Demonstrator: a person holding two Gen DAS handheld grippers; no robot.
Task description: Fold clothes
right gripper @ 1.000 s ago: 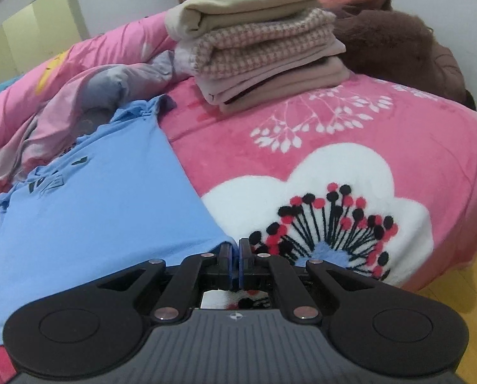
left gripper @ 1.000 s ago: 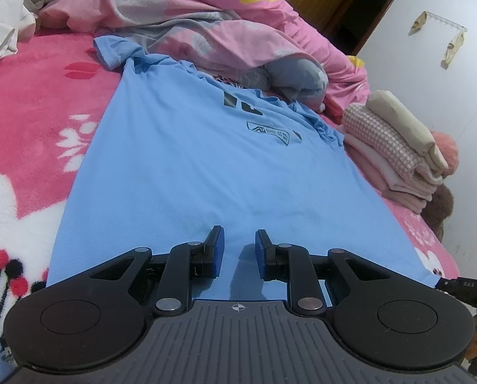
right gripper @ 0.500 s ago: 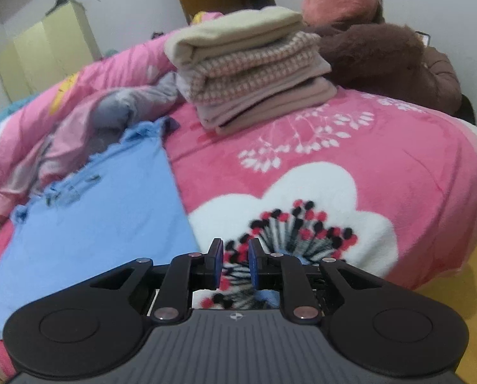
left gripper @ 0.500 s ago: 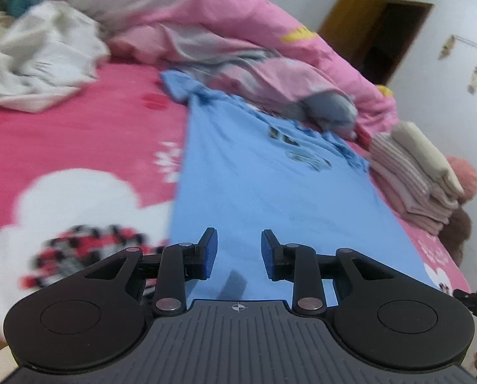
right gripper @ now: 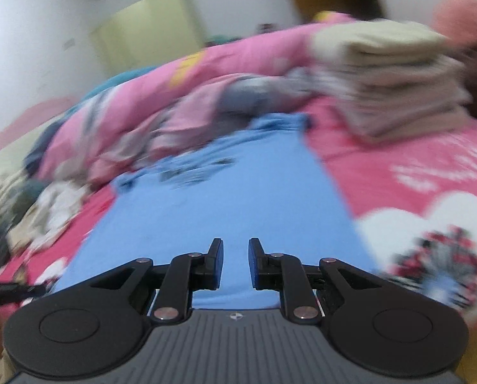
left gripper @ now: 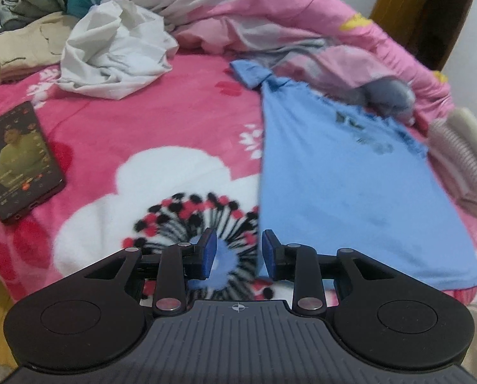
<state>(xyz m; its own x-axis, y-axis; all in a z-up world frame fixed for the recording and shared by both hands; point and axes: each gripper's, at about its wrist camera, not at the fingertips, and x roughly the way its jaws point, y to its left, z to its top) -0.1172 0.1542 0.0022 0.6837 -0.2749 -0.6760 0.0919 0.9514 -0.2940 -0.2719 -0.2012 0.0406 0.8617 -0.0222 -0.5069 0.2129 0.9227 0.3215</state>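
A light blue T-shirt (left gripper: 344,172) lies flat on the pink flowered blanket (left gripper: 161,134), its collar end toward the rumpled pink duvet. My left gripper (left gripper: 238,252) hangs open over the shirt's lower left edge, above the black and red flower print, with nothing between its fingers. In the blurred right wrist view the same blue T-shirt (right gripper: 225,201) stretches away from me, and my right gripper (right gripper: 236,262) hovers open over its near hem, also empty.
A phone (left gripper: 19,163) with a lit screen lies on the blanket at left. A crumpled white garment (left gripper: 113,54) and other loose clothes (left gripper: 27,6) sit behind it. A stack of folded clothes (right gripper: 392,86) stands right of the shirt. The pink duvet (left gripper: 302,25) bunches along the back.
Both grippers opened wider; the right one went from shut to open. The left swung left off the shirt's middle to its left edge. The right swung left from the flower print to over the shirt.
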